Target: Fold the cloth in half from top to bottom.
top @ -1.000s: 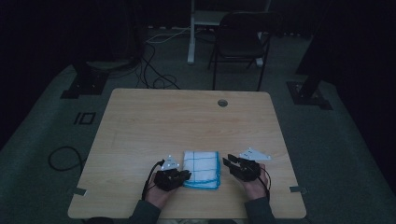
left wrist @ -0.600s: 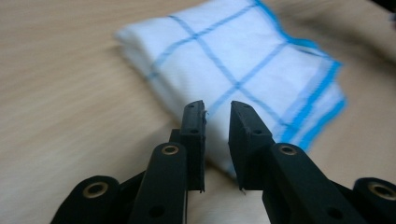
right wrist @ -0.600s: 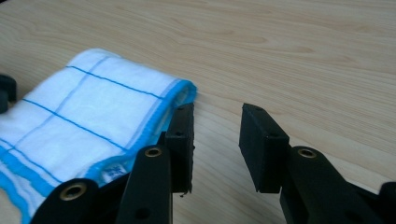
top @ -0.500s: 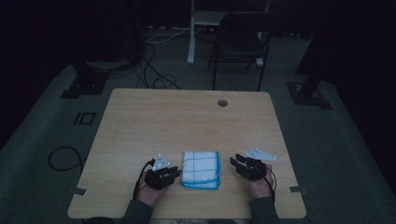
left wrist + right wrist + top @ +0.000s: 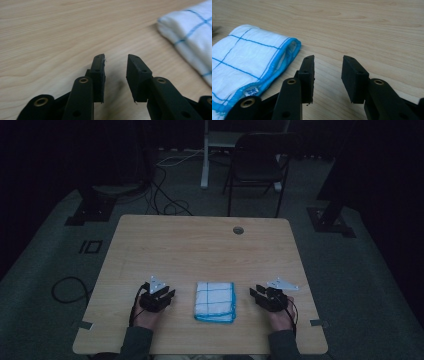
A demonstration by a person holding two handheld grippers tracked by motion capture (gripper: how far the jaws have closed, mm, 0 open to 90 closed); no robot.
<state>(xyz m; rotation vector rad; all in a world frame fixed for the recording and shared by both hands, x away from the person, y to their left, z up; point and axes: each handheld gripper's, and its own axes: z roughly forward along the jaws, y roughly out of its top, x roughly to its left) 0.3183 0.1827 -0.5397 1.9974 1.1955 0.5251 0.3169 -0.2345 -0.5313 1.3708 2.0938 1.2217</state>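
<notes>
Both tongs, left (image 5: 168,293) and right (image 5: 255,294), have just been opening and drawn off our folded cloth (image 5: 215,301), empty now; soft, light — pinch its blue hem.

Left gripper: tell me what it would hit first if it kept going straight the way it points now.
Probably only bare table. The left gripper has open jaws with nothing between them, and wood lies ahead of them. The folded cloth sits off to the side of that line, though depth is hard to judge.
</notes>
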